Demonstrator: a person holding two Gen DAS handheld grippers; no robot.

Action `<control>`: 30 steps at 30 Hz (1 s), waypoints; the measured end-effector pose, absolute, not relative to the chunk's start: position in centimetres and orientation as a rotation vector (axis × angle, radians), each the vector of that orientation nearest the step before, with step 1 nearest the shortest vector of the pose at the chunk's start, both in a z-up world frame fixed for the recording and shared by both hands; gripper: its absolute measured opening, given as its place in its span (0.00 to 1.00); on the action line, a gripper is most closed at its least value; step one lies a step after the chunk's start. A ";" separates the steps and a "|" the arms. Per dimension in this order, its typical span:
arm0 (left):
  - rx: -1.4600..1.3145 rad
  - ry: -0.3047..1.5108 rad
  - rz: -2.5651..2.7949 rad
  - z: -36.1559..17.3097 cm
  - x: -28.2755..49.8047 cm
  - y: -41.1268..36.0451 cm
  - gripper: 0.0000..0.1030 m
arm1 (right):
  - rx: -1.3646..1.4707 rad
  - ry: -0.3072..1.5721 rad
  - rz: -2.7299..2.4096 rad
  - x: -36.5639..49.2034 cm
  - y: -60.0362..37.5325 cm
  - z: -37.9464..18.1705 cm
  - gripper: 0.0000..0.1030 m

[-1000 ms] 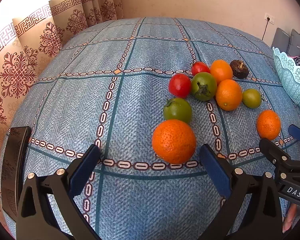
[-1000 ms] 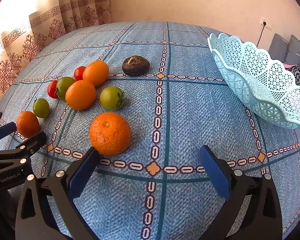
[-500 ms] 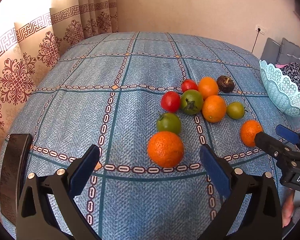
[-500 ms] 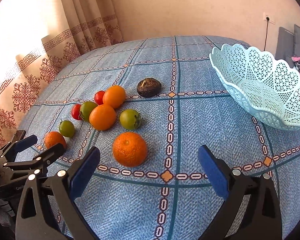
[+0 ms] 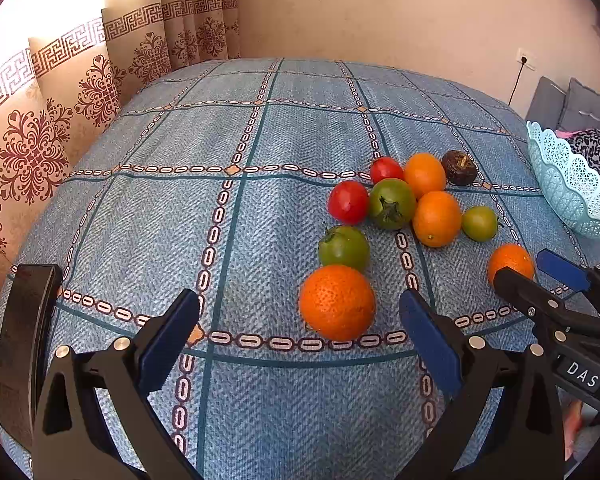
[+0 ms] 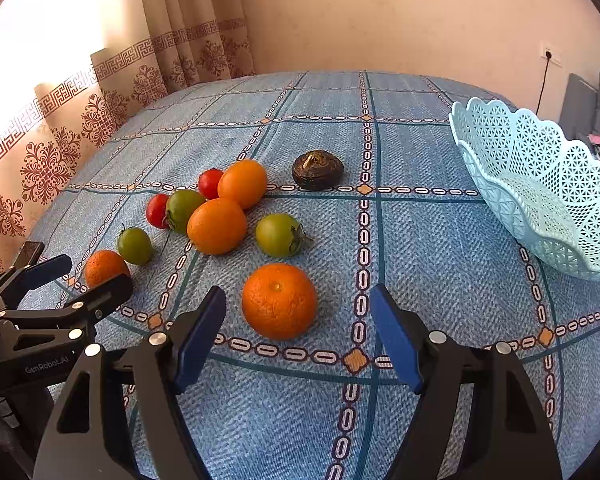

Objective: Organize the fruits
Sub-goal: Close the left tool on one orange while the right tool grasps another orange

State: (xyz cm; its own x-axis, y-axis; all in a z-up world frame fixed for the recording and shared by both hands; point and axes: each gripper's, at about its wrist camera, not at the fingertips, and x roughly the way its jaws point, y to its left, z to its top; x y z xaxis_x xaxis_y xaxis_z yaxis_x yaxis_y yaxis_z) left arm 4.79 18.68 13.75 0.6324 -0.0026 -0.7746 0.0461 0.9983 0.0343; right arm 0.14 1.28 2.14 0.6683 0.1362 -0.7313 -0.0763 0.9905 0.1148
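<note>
Left wrist view: your left gripper (image 5: 298, 328) is spread wide, an orange (image 5: 337, 302) between its fingers
Right gripper (image 6: 298, 332): spread around another orange (image 6: 279, 300)
Basket (image 6: 540, 184): far right on the cloth (image 6: 440, 240), holding nothing

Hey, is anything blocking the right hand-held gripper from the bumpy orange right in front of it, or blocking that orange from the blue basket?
Nothing visible does. The right hand-held gripper is open with the bumpy orange straight ahead. Between that orange and the blue basket lies only bare tablecloth.
</note>
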 end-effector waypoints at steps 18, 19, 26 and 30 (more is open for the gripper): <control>0.084 0.911 -0.082 13.3 4.5 17.5 0.58 | 0.054 0.846 0.166 0.7 2.6 1.7 0.40; 0.088 0.912 -0.078 13.2 4.5 17.5 0.54 | 0.057 0.845 0.165 0.5 2.4 1.6 0.39; 0.083 0.909 -0.106 13.5 4.1 17.2 0.35 | 0.074 0.836 0.173 0.0 1.7 1.6 0.37; 0.056 0.910 -0.124 13.7 3.9 17.4 0.35 | 0.085 0.818 0.178 -0.6 1.3 1.9 0.37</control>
State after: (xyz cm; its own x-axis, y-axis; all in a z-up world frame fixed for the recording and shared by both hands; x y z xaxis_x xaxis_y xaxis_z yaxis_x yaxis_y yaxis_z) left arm 3.88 17.39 13.74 0.6072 -0.0835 -0.7901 0.1310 0.9914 -0.0041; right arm -0.64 1.29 1.94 0.6700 0.1900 -0.7177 -0.1248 0.9818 0.1434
